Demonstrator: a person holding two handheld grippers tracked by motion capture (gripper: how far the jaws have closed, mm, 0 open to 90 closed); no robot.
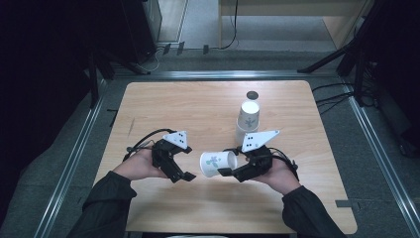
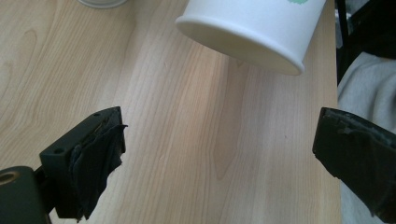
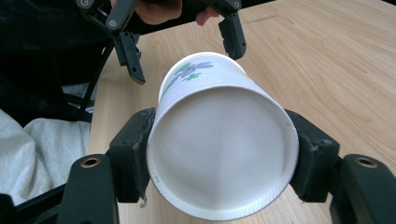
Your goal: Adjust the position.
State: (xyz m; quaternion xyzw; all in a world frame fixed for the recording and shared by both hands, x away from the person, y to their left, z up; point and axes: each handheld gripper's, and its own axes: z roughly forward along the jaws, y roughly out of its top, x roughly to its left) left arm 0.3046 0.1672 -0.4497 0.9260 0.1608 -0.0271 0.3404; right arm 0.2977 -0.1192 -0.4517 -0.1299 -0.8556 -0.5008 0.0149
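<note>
Paper cup lifted, handover pending

Right claw (image 1: 224, 171) pinches the sideways paper cup (image 1: 218, 163) above the bench (image 1: 198, 104); left claw (image 1: 184, 162), spread wide beside the cup, has yet to grip.

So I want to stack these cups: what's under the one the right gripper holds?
Under the held cup, gripped sideways by the right gripper, lies bare table. The table directly beneath it is partly hidden by the cup itself.
</note>
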